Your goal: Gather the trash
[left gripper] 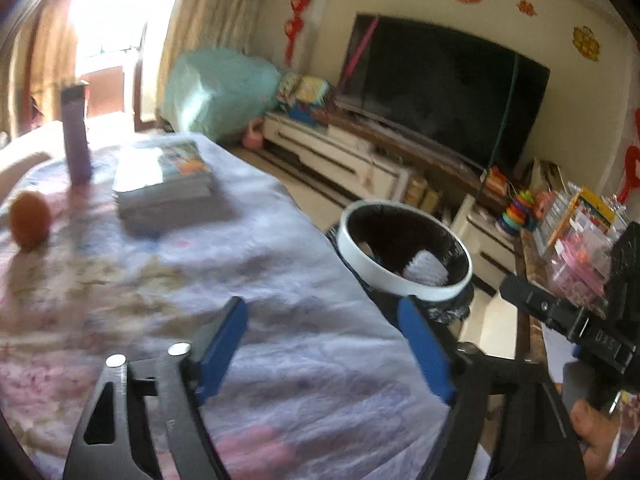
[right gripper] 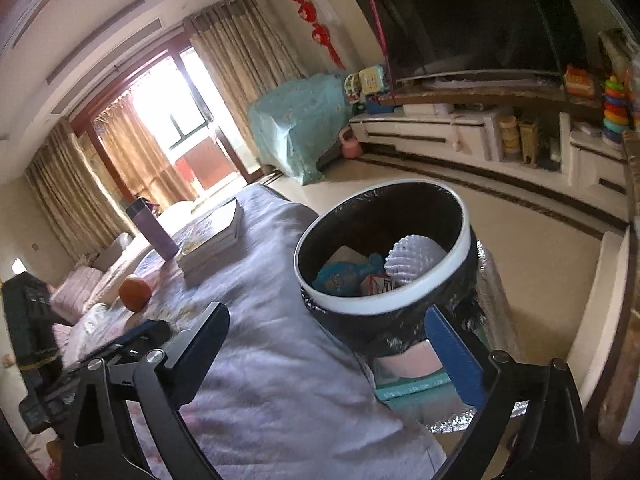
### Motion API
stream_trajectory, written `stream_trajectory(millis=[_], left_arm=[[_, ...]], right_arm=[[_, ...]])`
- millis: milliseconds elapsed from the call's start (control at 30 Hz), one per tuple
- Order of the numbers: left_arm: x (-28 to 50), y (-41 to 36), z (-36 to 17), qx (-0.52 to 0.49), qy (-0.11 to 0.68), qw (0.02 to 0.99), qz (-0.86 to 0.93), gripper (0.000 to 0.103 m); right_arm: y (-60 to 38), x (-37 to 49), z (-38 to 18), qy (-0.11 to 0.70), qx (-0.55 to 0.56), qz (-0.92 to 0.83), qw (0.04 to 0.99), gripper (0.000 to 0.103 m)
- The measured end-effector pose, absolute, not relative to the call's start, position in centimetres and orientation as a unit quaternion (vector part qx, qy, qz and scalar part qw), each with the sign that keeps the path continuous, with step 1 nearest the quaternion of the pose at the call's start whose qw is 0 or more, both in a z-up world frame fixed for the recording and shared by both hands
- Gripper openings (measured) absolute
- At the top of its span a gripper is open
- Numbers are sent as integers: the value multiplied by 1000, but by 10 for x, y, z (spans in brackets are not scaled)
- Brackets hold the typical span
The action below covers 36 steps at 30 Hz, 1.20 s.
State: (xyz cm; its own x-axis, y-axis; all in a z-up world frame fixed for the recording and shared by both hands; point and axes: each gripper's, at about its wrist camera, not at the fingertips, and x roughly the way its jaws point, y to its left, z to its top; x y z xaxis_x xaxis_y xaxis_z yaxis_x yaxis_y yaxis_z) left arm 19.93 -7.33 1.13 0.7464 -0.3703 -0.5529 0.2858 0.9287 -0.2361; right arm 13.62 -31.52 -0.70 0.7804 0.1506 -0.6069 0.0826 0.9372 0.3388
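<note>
Both grippers stand wide apart at the fingers with nothing between the blue pads. One left gripper [left gripper: 324, 344] hangs over the cloth-covered table [left gripper: 280, 320], its two fingers spread above bare cloth. One right gripper [right gripper: 340, 344] also gapes, its left finger over the table's edge and its right finger just in front of the trash bin [right gripper: 384, 304].

Taking the trash bin as the landmark and moving left to right in the right wrist view: farthest left of the bin, on the table, sits one orange [right gripper: 135, 287]. Next comes one purple bottle [right gripper: 154, 232], standing upright, then one stack of books [right gripper: 212, 240] just beside the bottle, still left of the bin. The bin itself is one round white-rimmed container lined with a black bag, standing off the table's right edge and close against it.

Inside the bin lie three pieces of trash that can be counted: one blue wrapper [right gripper: 340, 276] at the left, one red-and-white carton [right gripper: 378, 284] in the middle, and one white foam fruit net [right gripper: 412, 260] at the right. A pale flat piece behind the wrapper is too unclear to name.

Beyond the bin to the right runs one long white TV cabinet [right gripper: 460, 136], with one dark television [right gripper: 468, 16] above it.
</note>
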Motion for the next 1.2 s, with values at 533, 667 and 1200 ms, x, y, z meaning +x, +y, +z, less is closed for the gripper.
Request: stream_trajectory(millis=[533, 667, 1200], left_arm=[[99, -54, 28, -39, 186, 974, -123, 102], [93, -60, 21, -25, 194, 975, -108, 102], [100, -68, 24, -3, 184, 980, -69, 102]], right_arm=[[-265, 79, 45, 176, 54, -47, 982, 103], [-266, 81, 26, 186, 52, -54, 980, 103], [-273, 75, 14, 194, 42, -70, 978, 103]])
